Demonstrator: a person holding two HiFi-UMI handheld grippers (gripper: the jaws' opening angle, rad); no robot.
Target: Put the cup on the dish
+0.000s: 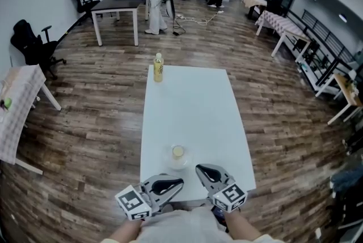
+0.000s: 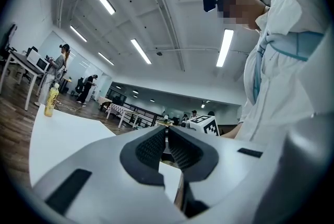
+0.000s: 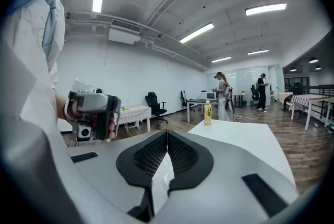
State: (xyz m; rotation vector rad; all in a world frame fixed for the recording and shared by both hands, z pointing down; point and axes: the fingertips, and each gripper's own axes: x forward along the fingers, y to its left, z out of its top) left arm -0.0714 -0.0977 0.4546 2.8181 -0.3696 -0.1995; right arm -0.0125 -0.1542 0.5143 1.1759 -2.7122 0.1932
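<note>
On table (image 1: pixel 190 106): 1 cup (image 1: pixel 178 151) atop 1 dish (image 1: pixel 184 163), w/ 1 bottle (image 1: pixel 158 67) far end.

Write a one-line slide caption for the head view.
Left gripper and right gripper, both shut, near the cup on its dish; bottle at the far end of the table.

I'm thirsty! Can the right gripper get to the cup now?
Probably yes: the cup sits on the dish just ahead of the right gripper, nothing between them, though its jaws are shut.

open tabletop (image 1: pixel 190 106) btwn far-left bottle (image 1: pixel 158 68) & cup (image 1: pixel 178 152) on dish (image 1: pixel 182 165) nr front edge
</note>
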